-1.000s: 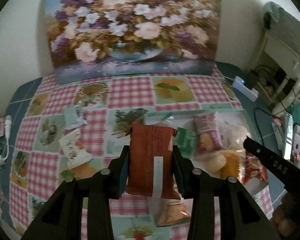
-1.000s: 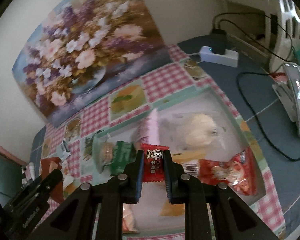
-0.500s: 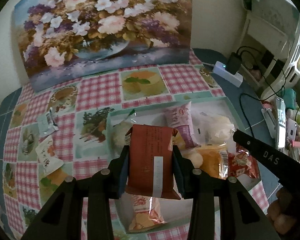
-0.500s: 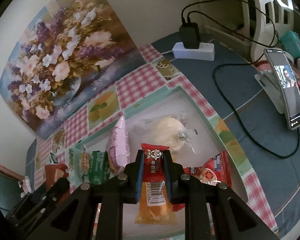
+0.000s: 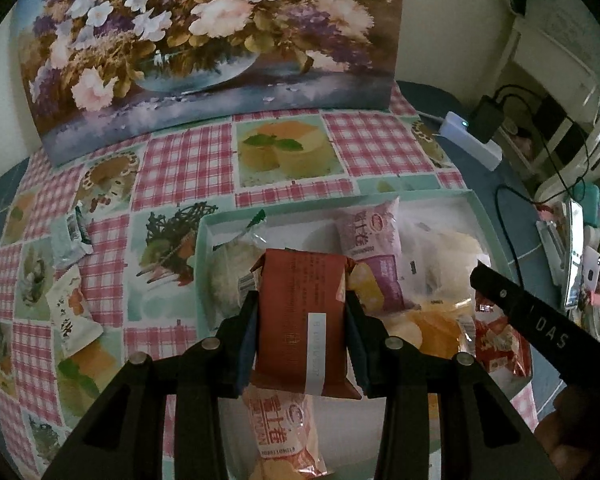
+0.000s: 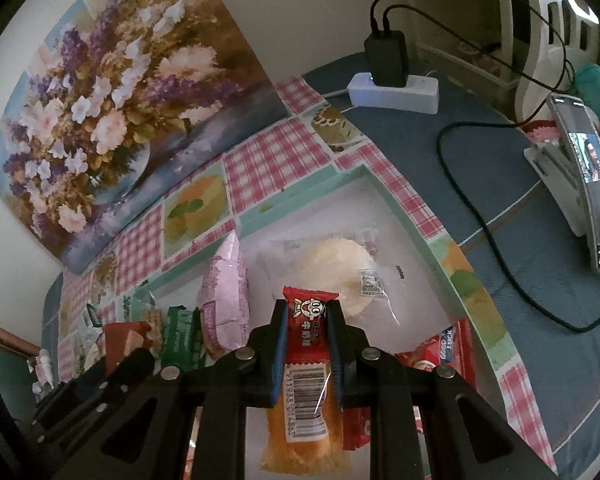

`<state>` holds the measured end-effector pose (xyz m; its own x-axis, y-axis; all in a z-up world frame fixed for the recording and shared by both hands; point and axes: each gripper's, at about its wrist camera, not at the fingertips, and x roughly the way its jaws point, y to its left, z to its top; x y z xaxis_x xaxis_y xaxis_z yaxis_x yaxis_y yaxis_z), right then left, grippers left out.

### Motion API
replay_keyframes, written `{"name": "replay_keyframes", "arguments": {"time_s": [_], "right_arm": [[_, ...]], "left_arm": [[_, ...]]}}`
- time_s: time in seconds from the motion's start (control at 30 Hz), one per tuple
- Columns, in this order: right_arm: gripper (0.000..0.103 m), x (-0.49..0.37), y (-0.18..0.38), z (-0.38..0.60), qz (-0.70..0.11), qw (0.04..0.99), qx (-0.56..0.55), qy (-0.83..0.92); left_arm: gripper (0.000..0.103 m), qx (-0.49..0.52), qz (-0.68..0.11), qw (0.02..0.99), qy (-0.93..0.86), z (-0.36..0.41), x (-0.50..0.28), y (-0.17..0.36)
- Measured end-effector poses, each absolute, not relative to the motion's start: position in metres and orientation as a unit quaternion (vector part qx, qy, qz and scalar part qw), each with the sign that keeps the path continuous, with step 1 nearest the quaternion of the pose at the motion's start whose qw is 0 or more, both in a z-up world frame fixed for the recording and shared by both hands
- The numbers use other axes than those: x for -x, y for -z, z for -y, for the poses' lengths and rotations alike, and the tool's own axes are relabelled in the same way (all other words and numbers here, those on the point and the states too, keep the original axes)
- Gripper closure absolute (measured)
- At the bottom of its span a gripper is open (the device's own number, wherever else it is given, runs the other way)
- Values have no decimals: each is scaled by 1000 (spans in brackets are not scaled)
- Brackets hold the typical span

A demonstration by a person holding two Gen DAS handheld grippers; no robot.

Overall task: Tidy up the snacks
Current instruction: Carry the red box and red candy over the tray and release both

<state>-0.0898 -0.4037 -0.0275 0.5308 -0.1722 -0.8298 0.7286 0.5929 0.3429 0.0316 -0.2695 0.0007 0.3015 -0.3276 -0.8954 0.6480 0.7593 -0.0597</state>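
My left gripper (image 5: 302, 306) is shut on a brown-red snack packet (image 5: 303, 320), held above the shallow mint-rimmed tray (image 5: 482, 216). My right gripper (image 6: 307, 316) is shut on a small red candy packet (image 6: 306, 328) over the same tray (image 6: 452, 276). In the tray lie a pink packet (image 5: 374, 248), a clear-wrapped pale bun (image 6: 340, 268), an orange packet (image 6: 304, 436), a green packet (image 6: 180, 340) and red packets (image 5: 500, 340). The right gripper's black body (image 5: 540, 328) shows at the right of the left wrist view.
Loose packets (image 5: 70, 312) lie on the checked tablecloth left of the tray. A flower painting (image 5: 204, 40) leans on the wall behind. A white power strip (image 6: 392, 92) with charger and cables, and a phone on a stand (image 6: 592, 184), sit to the right.
Both grippers have moved forward and down over the tray, each keeping its packet. The tray and its snacks now look closer and fill more of both views.
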Motion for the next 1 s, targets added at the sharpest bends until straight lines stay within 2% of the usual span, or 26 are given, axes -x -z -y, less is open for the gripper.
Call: {"name": "replay_keyframes", "arguments": {"time_s": [0.37,0.8,0.83,0.93,1.0], "right_arm": [[83,79,39,402,-417,793,-341,285],[82,83,36,401,-423,790,-334,294],[81,83,36,401,-424,789,-334,294],[81,84,35,401,-424,788,-332,297],[81,85,35,401,-424,788,-331,298]], "left_arm": [[61,-134,-520,786,307,267,-44,7],[61,-149,-508,780,334,277,-26,-2],[61,-149,-505,781,336,277,-25,-4],[49,-147,-502,782,339,276,-23,-8],[48,-147,-501,783,338,275,-23,-9]]}}
